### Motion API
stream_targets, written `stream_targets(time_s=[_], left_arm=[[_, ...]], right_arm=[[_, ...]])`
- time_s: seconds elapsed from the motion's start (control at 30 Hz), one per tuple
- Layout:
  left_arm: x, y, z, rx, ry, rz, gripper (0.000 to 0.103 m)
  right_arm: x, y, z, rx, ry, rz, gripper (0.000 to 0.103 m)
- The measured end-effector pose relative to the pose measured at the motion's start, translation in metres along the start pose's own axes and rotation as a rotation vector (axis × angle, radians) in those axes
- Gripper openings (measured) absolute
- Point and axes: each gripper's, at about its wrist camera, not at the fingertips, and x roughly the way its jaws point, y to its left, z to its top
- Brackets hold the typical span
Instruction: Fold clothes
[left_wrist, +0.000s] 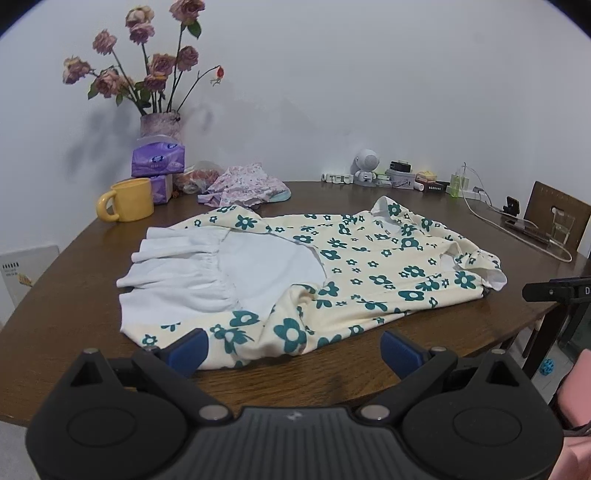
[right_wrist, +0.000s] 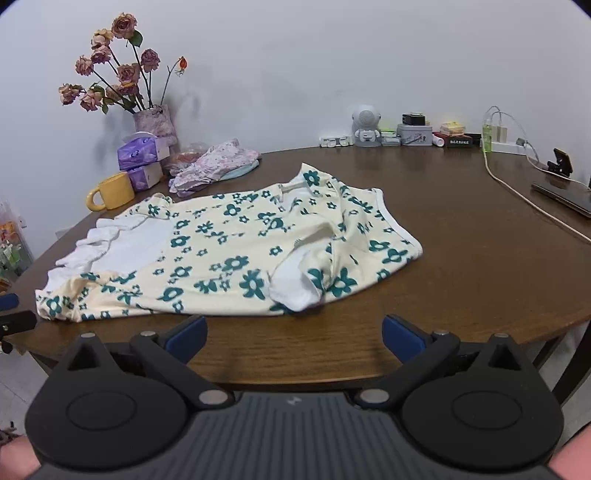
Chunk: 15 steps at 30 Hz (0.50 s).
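Observation:
A cream dress with teal flowers (left_wrist: 369, 269) (right_wrist: 229, 254) lies flat on the round brown table (left_wrist: 74, 306) (right_wrist: 480, 266), partly folded, its white ruffled part (left_wrist: 177, 266) (right_wrist: 107, 240) at the left. My left gripper (left_wrist: 291, 350) hovers open over the near hem, and nothing is between its blue pads (left_wrist: 192, 349). My right gripper (right_wrist: 293, 334) hangs open just short of the near edge of the dress, by a white-lined sleeve (right_wrist: 295, 288), and is empty too. A black part of the right gripper (left_wrist: 557, 290) shows at the right edge of the left wrist view.
At the back left stand a vase of dried roses (left_wrist: 159, 125) (right_wrist: 153, 122), purple tissue packs (left_wrist: 158, 160) (right_wrist: 138, 155), a yellow mug (left_wrist: 129, 201) (right_wrist: 110, 192) and a pile of pink floral clothes (left_wrist: 247, 184) (right_wrist: 210, 164). Small items, a white robot figure (right_wrist: 365, 125), cables and a phone (right_wrist: 565, 195) line the back right.

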Motion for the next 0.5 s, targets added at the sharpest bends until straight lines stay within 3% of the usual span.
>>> stream_targets(time_s=[0.2, 0.37, 0.43, 0.5], left_arm=[[0.007, 0.000, -0.001, 0.016, 0.013, -0.016, 0.100], [0.020, 0.004, 0.010, 0.120, 0.039, -0.028, 0.098], [0.029, 0.004, 0.016, 0.180, 0.064, -0.036, 0.094], [0.040, 0.003, 0.021, 0.221, 0.089, -0.041, 0.088]], right_arm=[[0.003, 0.004, -0.006, -0.019, -0.010, 0.003, 0.103], [-0.001, 0.017, 0.002, -0.122, -0.050, 0.032, 0.100], [0.003, 0.023, 0.008, -0.176, -0.037, 0.053, 0.086], [0.014, 0.030, 0.015, -0.230, -0.003, 0.076, 0.064]])
